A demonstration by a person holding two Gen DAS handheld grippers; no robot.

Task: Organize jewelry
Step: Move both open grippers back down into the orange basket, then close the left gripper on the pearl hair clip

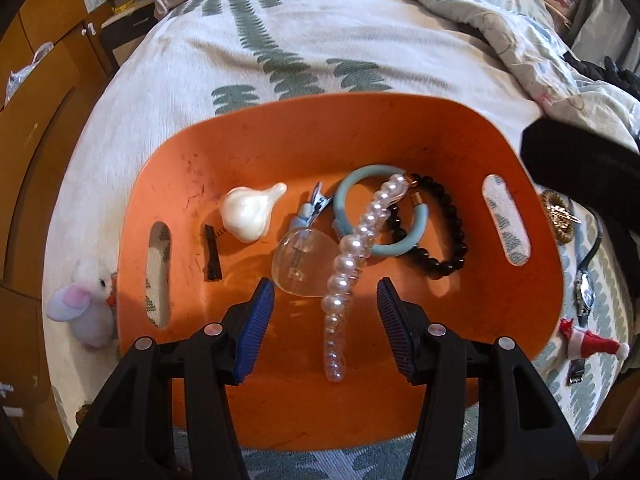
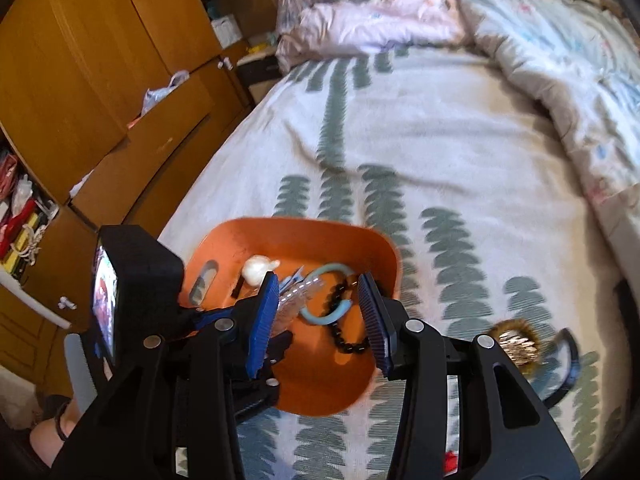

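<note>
My left gripper (image 1: 326,320) hangs over the orange tray (image 1: 280,136), jaws parted and empty, the pearl strand (image 1: 352,264) running between them with the clear disc (image 1: 300,260) beside it. My right gripper (image 2: 318,316) is also apart and holds nothing. Most pieces sit gathered in the tray: teal ring (image 1: 360,208), black bead bracelet (image 1: 444,232), pearly clip (image 1: 250,214). I judge the gold piece (image 2: 516,344) and watch (image 1: 584,296), outside the tray's right rim on the bedspread (image 1: 320,40), remain to be collected. The tray's far half is bare; the raised rim limits low approaches.
</note>
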